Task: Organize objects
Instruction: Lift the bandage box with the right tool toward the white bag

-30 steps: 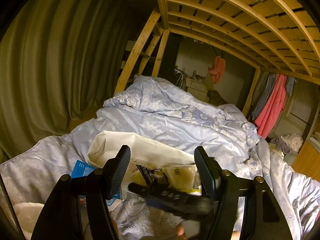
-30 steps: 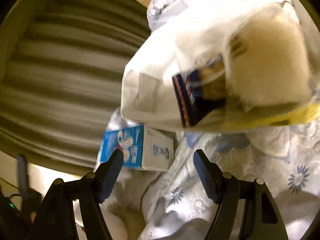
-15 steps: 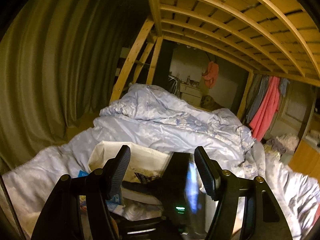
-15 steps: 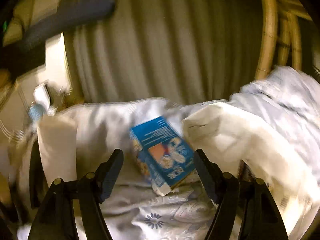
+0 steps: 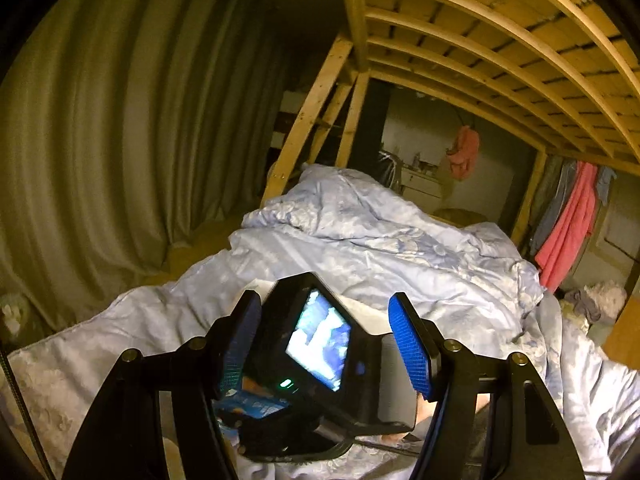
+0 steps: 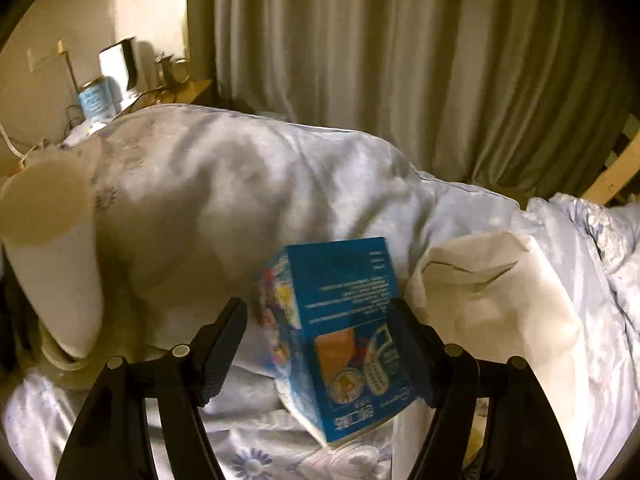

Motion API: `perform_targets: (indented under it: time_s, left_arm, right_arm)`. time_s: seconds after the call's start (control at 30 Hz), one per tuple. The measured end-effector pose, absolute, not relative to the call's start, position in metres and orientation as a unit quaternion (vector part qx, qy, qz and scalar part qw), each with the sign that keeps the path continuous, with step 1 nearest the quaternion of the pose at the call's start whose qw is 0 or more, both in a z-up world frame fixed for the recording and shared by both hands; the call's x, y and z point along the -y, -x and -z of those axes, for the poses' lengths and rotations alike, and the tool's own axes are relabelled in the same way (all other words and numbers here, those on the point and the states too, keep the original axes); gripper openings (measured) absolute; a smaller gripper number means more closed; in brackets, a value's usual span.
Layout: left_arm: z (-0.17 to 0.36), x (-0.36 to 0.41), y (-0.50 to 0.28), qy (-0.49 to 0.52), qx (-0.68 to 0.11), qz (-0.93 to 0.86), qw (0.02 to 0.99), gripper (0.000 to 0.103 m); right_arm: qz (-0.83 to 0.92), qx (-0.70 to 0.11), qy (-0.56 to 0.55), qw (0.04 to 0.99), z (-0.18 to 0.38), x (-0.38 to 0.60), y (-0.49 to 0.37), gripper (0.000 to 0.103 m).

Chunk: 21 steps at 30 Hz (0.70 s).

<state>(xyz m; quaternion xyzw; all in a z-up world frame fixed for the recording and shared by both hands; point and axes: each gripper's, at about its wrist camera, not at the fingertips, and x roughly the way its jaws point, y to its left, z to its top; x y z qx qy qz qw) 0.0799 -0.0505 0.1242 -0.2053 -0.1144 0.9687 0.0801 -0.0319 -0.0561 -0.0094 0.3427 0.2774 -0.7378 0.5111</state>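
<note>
Rumpled pale-blue bedding (image 6: 248, 184) fills the lower bunk under wooden slats (image 5: 500, 40), with a heavy curtain (image 6: 400, 60) drawn along one side, so everything I am sorting lies on soft, uneven cloth. I have the right gripper (image 6: 320, 344) lined up on the blue box (image 6: 344, 328), its fingers spread wide on either side and nothing clamped yet; the box lies tilted in a fold of the bedding, which I judge is why I come at it from its end rather than from above. Just to its right sits a white bag (image 6: 500, 292), and a white pillow (image 6: 52, 264) lies well off to the left. My left gripper (image 5: 324, 344) hangs open and empty above the bed, looking down on the back of the right tool, whose lit screen (image 5: 320, 340) blocks most of the view; a sliver of the box (image 5: 252, 406) shows beneath it. I keep the left one back so it stays clear of the grab.
</note>
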Motion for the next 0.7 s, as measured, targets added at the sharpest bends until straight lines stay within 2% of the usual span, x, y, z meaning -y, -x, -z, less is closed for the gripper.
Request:
perform_targets:
  time_s: [0.23,0.47,0.7]
  left_arm:
    - [-0.118,0.054,-0.075,0.221,0.119,-0.965,0.074,0.065]
    - [-0.112,0.049,-0.07,0.243,0.109,-0.961,0.078,0.065]
    - [-0.113,0.051,-0.07,0.244,0.115,-0.959,0.082,0.067]
  right_arm:
    - [0.755,-0.196,-0.373,0.502,0.016,0.032,0.055,0.072]
    - [0.74,-0.219,-0.401,0.494,0.02,0.044,0.053,0.071]
    - [0.749,-0.18,-0.402,0.494,0.009,0.013,0.039,0.069]
